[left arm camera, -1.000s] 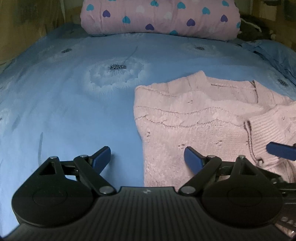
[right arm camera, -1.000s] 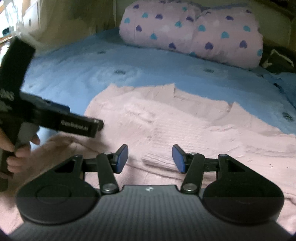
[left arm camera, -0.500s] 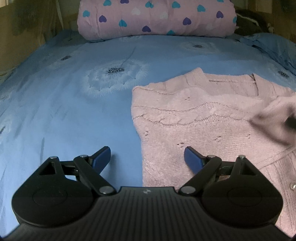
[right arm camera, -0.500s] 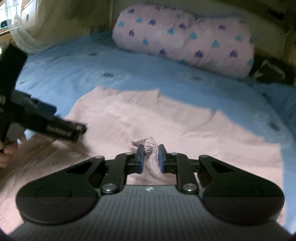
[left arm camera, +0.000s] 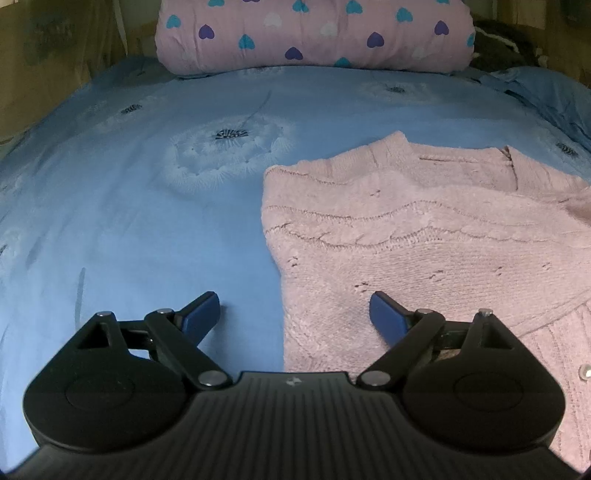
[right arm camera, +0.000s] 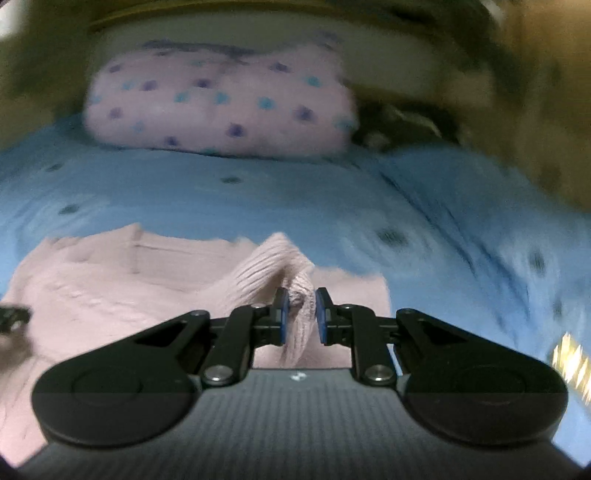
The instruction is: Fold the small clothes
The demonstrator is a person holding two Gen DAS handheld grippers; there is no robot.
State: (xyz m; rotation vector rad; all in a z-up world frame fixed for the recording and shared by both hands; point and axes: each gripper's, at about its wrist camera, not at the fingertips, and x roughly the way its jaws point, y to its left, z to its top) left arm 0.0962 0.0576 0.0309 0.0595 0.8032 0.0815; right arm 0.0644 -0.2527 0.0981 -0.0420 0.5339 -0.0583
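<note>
Left to right. L gripper [left arm camera: 293, 314] is hanging over the bedsheet [left arm camera: 129, 221] w/ jaws spread wide, nothing between them. Its left pad is sitting over bare blue sheet, its right pad over the knit; the sweater [left arm camera: 424, 251] edge is running up between the two pads, so the jaws are straddling that side edge w/o touching it, as far as I can tell. Sweater is lying mostly flat on the bed, neckline toward the pillow [left arm camera: 314, 33], body spreading off to the right of the left-wrist view.

R gripper [right arm camera: 299, 314] is pinching a ribbed fold of the same knit, prob. a sleeve [right arm camera: 258, 273] or cuff; jaws are pressed nearly together on it. The fabric is tenting up off the body into the pads, w/ the rest of the garment trailing down-left. Right-wrist view is blurring heavily, so finer detail there is unreadable.

Progress, judging from how things lie: early. Body is looking still unfolded, one flat layer, no crisp fold lines showing. One sleeve is being handled; where it's meant to land I can't tell. Left to do: sleeves laid over the body, sides in, then bottom up. L side is looking untouched so far.
</note>
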